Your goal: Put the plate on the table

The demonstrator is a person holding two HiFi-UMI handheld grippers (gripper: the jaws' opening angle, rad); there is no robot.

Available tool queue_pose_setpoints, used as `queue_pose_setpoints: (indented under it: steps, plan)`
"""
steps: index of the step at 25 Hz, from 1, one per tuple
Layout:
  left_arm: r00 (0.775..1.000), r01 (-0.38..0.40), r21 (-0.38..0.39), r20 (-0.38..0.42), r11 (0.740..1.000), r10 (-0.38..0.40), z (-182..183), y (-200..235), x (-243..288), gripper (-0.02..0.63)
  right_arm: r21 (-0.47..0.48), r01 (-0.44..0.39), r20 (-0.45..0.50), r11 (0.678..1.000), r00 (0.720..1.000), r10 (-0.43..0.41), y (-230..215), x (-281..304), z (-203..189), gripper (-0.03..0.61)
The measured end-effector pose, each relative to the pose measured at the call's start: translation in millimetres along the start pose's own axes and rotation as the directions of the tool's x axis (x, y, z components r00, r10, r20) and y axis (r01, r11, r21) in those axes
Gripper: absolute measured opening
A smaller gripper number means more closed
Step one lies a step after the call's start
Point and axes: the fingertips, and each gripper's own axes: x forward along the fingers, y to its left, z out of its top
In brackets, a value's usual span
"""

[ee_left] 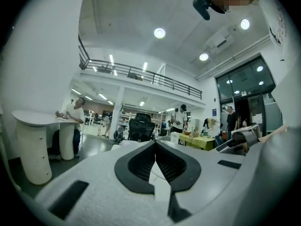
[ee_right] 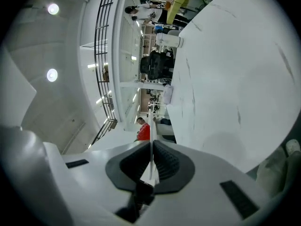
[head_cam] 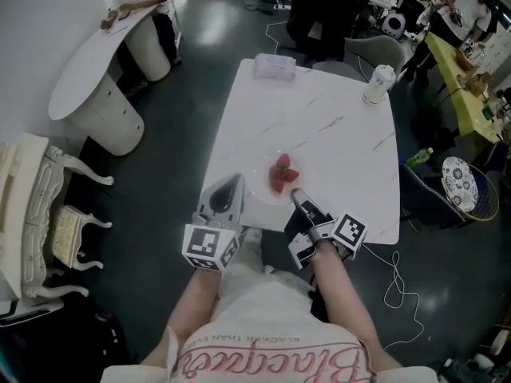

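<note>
A clear plate [head_cam: 265,188] with red strawberry pieces [head_cam: 282,174] sits low over the near edge of the white table [head_cam: 319,126]. My right gripper [head_cam: 297,195] is shut on the plate's near rim. In the right gripper view the rim [ee_right: 150,126] runs edge-on as a thin line between the shut jaws [ee_right: 151,161], with a strawberry [ee_right: 143,132] just beyond. My left gripper [head_cam: 234,180] is at the table's left front corner, beside the plate. Its jaws [ee_left: 155,161] are shut and point out across the room, and no plate shows ahead of them.
A white cup [head_cam: 378,84] stands at the table's far right corner and a flat white packet [head_cam: 275,66] at the far edge. A rounded white counter [head_cam: 96,70] and ornate white chairs [head_cam: 32,214] stand to the left. Cables lie on the floor at right.
</note>
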Motion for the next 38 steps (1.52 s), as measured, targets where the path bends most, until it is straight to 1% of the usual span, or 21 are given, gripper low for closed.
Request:
queue_pose_setpoints:
  steps: [6,10,16,22,24,27,29,31,35,36,38]
  plan:
    - [0.999,0.04,0.007,-0.017,0.999,-0.04,1,28,66,0.005,0.016,0.044,0.016,0.999,0.999,-0.044,-10,58,38,0.014]
    - [0.996,0.074,-0.002,-0.04,0.997,-0.074,-6,42,104,0.005,0.018,0.083,0.027,0.996,0.996,-0.083,-23,92,60,0.014]
    - [0.989,0.11,-0.024,-0.101,0.994,-0.112,-28,62,148,0.005,0.04,0.162,0.037,0.986,0.986,-0.164,-52,131,87,0.014]
    - [0.976,0.105,-0.054,-0.185,0.993,-0.113,-62,86,179,0.005,0.049,0.243,0.021,0.969,0.97,-0.244,-84,163,100,0.014]
    - [0.971,0.105,-0.058,-0.21,0.993,-0.115,-72,94,190,0.005,0.031,0.273,0.012,0.962,0.962,-0.273,-93,173,103,0.014]
    - [0.962,0.11,-0.068,-0.243,0.992,-0.123,-86,103,203,0.005,-0.031,0.321,0.0,0.947,0.947,-0.321,-105,185,108,0.014]
    - [0.957,0.114,-0.077,-0.26,0.99,-0.131,-94,107,211,0.005,-0.085,0.354,-0.009,0.931,0.935,-0.356,-112,192,113,0.014]
    - [0.951,0.119,-0.083,-0.276,0.989,-0.137,-102,110,218,0.005,-0.166,0.387,-0.017,0.907,0.919,-0.395,-118,200,119,0.012]
    - [0.942,0.124,-0.096,-0.301,0.988,-0.147,-115,114,230,0.005,-0.336,0.443,-0.02,0.831,0.879,-0.477,-127,211,134,0.014]
    - [0.94,0.124,-0.097,-0.308,0.988,-0.148,-118,115,232,0.005,-0.372,0.455,-0.016,0.809,0.868,-0.496,-129,213,137,0.017]
    - [0.936,0.122,-0.101,-0.32,0.987,-0.148,-124,116,235,0.005,-0.445,0.483,0.0,0.755,0.843,-0.539,-134,215,144,0.032]
